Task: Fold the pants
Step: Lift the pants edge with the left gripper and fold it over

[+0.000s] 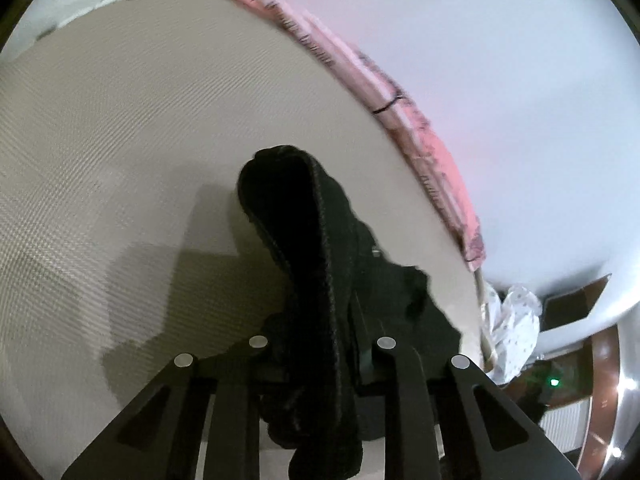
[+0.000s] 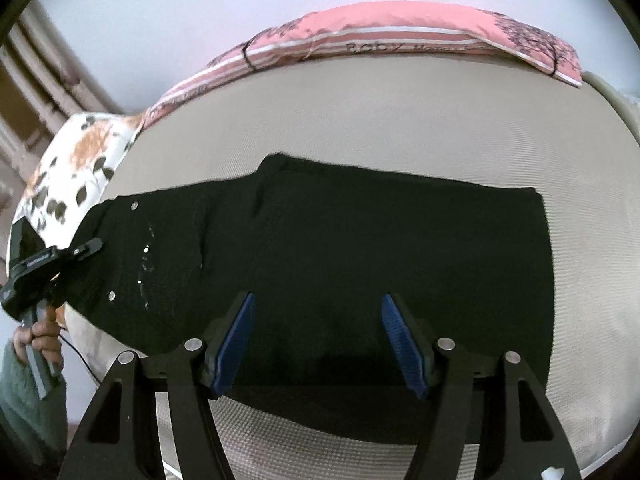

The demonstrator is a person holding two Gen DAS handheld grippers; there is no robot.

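The black pants lie spread across a beige woven bed surface, stretched from the waistband end at the left of the right wrist view to a straight edge at the right. Small metal rivets show near the waistband.

The left tongs are clamped on a bunched fold of the pants' fabric, which rises as a dark hump ahead of the fingers and hangs down between them (the pads themselves are hidden by the cloth). In the right wrist view the same left tongs appear at the far left edge, gripping the waistband end and lifting it off the bed, with a person's hand wrapped around the handle and a green sleeve below it.

The right tongs stand apart, their blue pads open over the middle of the pants near the closer edge; nothing is pinched between them, and whether the tips touch the cloth cannot be told.

Along the far edge of the bed lies a pink striped cushion with dark tree prints and lettering. A white pillow with brown and orange leaf shapes sits beyond the waistband end. A pale wall rises behind.
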